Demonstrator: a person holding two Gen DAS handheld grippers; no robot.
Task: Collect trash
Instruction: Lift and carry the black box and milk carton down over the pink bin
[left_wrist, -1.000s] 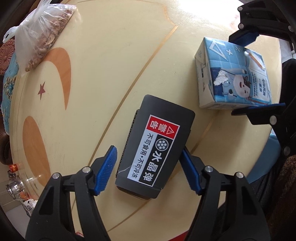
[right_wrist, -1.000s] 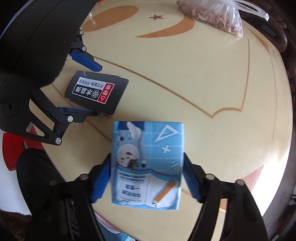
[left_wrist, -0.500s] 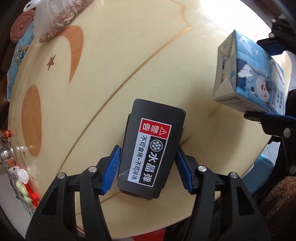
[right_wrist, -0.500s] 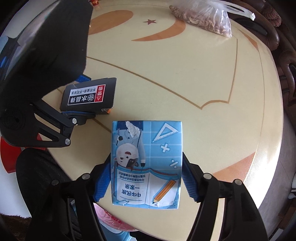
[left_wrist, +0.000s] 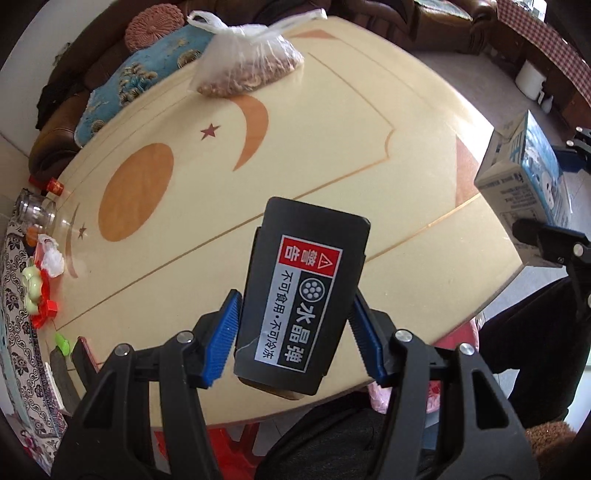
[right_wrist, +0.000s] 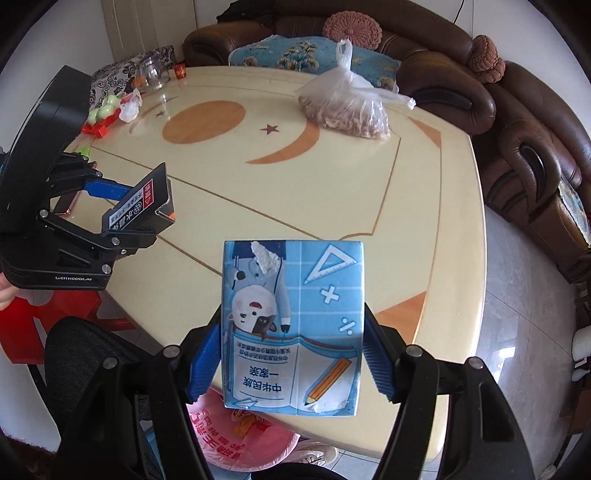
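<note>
The left gripper (left_wrist: 293, 338) has its two blue pads closed against the long sides of a flat black box (left_wrist: 303, 295), which carries a label in red, black and white with Chinese characters. The box is held up in the air above the near edge of the cream round table (left_wrist: 332, 147), tilted a little. The right gripper (right_wrist: 291, 354) is closed in the same way on a blue milk carton (right_wrist: 291, 328) with a cartoon animal, a ruler and a pencil printed on it; the carton is also lifted clear of the table, over its front edge. In the right wrist view the left gripper with the black box is at the left side, well apart from the carton. On the far part of the table lies a knotted clear plastic bag of peanuts (right_wrist: 347, 110). A glass jar (right_wrist: 153, 74) and some small red and green toys (right_wrist: 101, 116) stand near the far left edge. Below the carton, a pink plastic bag (right_wrist: 240, 439) shows under the table edge.
</note>
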